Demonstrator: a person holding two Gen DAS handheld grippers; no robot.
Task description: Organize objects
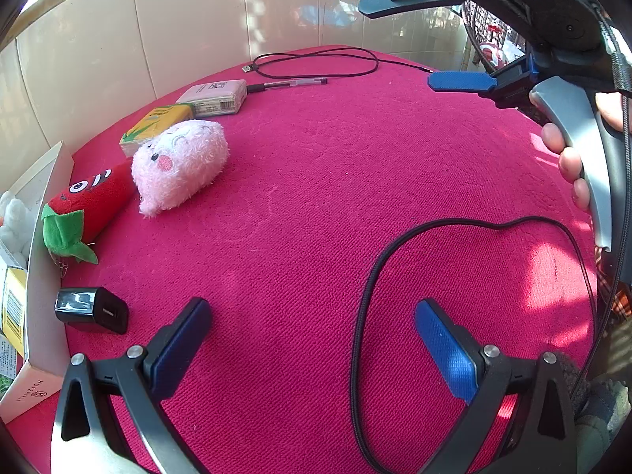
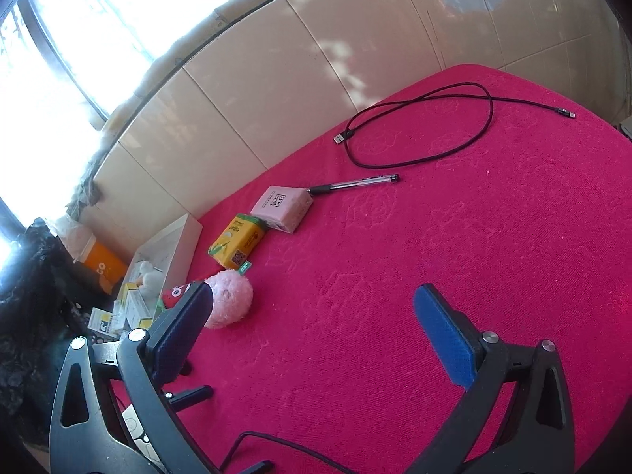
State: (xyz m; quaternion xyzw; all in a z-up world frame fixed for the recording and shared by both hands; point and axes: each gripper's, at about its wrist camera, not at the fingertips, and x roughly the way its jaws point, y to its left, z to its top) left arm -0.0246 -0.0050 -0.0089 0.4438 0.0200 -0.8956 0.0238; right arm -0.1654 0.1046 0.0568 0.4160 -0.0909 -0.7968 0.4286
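On a red cloth lie a pink plush [image 1: 179,164] [image 2: 229,302], a red plush [image 1: 93,201], a yellow packet [image 1: 156,126] [image 2: 237,247], a pink tissue pack [image 1: 215,96] [image 2: 282,207], a pen [image 1: 288,84] [image 2: 355,185], a black USB cable [image 1: 316,63] [image 2: 422,130] and a black charger [image 1: 93,310]. My left gripper [image 1: 312,339] is open and empty, low over the cloth, right of the charger. My right gripper [image 2: 312,335] [image 1: 399,43] is open and empty, above the cloth's right side.
A white cardboard box [image 1: 43,260] [image 2: 173,252] with packets and a white plush stands at the cloth's left edge. A tiled wall [image 1: 158,19] runs behind the table. A gripper cord [image 1: 395,260] loops over the cloth near my left gripper.
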